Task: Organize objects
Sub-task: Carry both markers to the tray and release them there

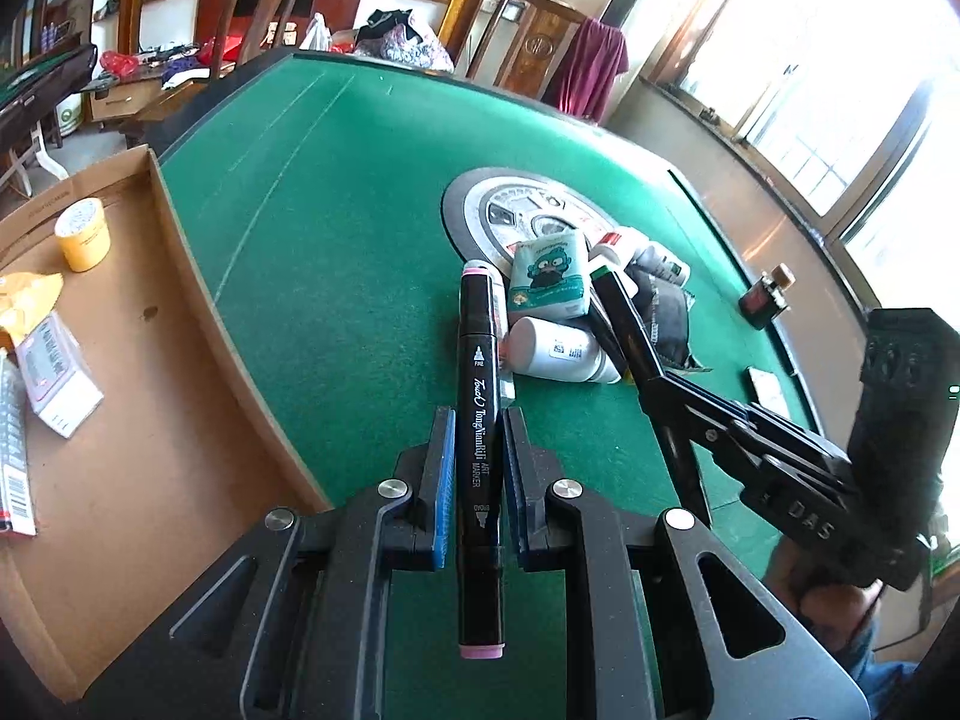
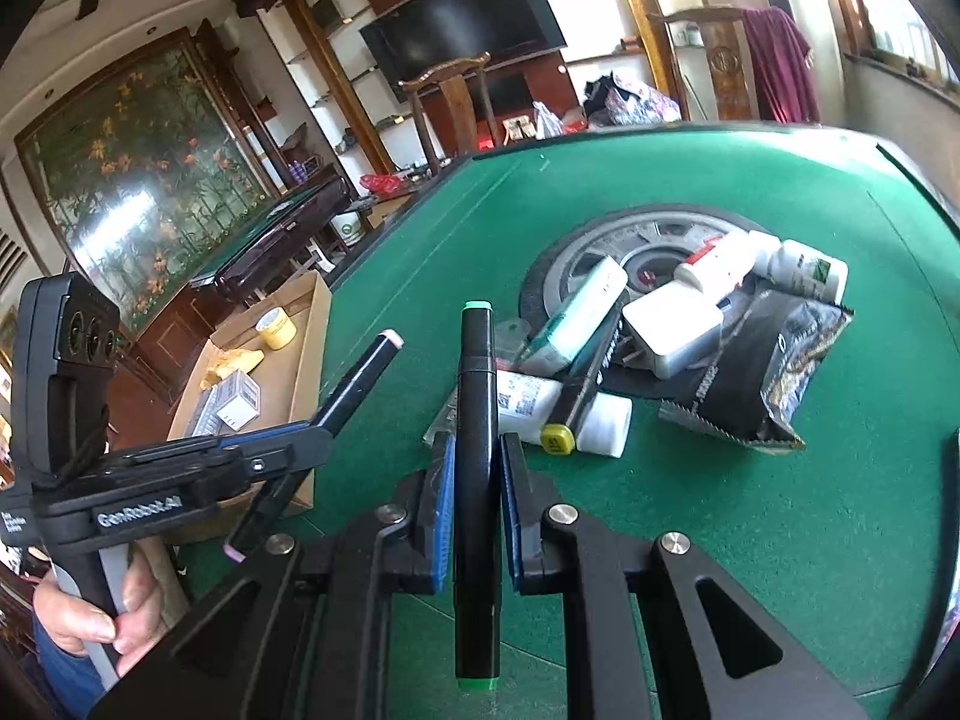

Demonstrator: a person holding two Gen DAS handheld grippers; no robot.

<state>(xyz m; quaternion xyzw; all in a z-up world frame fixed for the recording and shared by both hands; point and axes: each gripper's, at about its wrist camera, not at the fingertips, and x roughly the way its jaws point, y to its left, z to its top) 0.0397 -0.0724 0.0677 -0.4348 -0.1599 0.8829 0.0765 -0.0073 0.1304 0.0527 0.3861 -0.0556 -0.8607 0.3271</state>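
Left gripper [image 1: 477, 456] clamps a pink-capped marker [image 1: 478, 420] lengthwise above the green table [image 1: 336, 192], beside the cardboard box [image 1: 180, 276] holding one tape roll [image 1: 83, 233] and, it seems, two packets. Carrying is the step in hand; next comes swinging over the box and letting go.

Right gripper [image 2: 474, 480] grips a green-capped marker [image 2: 477, 468]. One yellow-capped marker [image 2: 579, 387], three white bottles, one charger [image 2: 675, 330] and one dark pouch [image 2: 774, 372] remain in the pile.
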